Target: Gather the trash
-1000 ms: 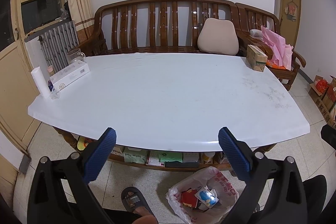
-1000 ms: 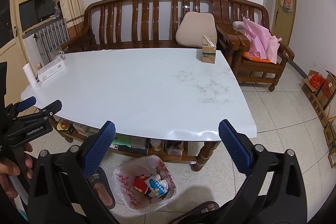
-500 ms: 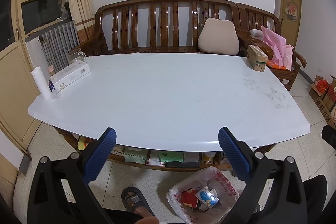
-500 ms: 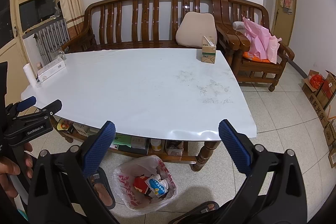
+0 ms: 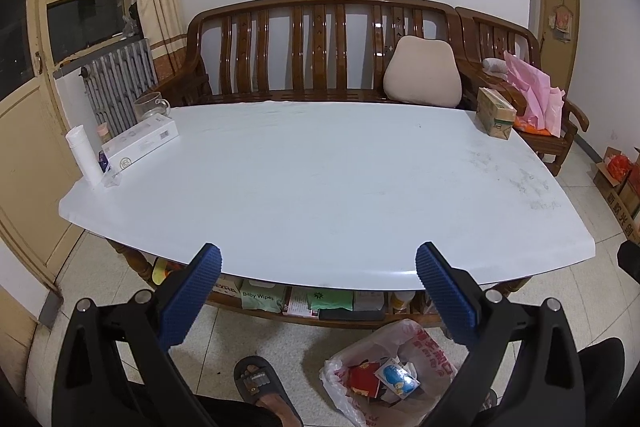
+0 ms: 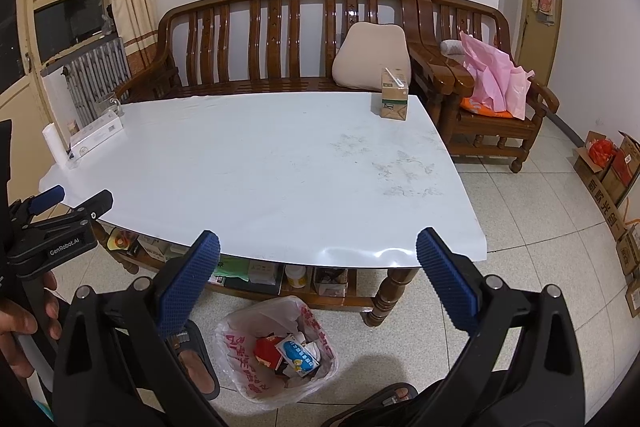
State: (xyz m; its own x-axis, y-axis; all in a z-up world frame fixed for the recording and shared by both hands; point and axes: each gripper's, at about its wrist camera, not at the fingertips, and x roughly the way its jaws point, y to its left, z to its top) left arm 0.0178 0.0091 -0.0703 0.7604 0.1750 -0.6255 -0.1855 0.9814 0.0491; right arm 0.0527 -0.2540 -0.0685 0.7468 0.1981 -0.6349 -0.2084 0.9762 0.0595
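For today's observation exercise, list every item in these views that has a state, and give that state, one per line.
Left gripper: jaws open, empty.
Right gripper: jaws open, empty.
Trash bag: open, holding wrappers, on the floor.
Drink carton: upright on the table, straw on top.
White box: lying flat.

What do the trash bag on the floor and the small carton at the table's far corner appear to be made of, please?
The trash bag looks like thin translucent plastic film: crinkled, glossy, its contents showing through. The carton looks like matte printed paperboard: flat panels, crisp folded edges, with a white straw lying on top.
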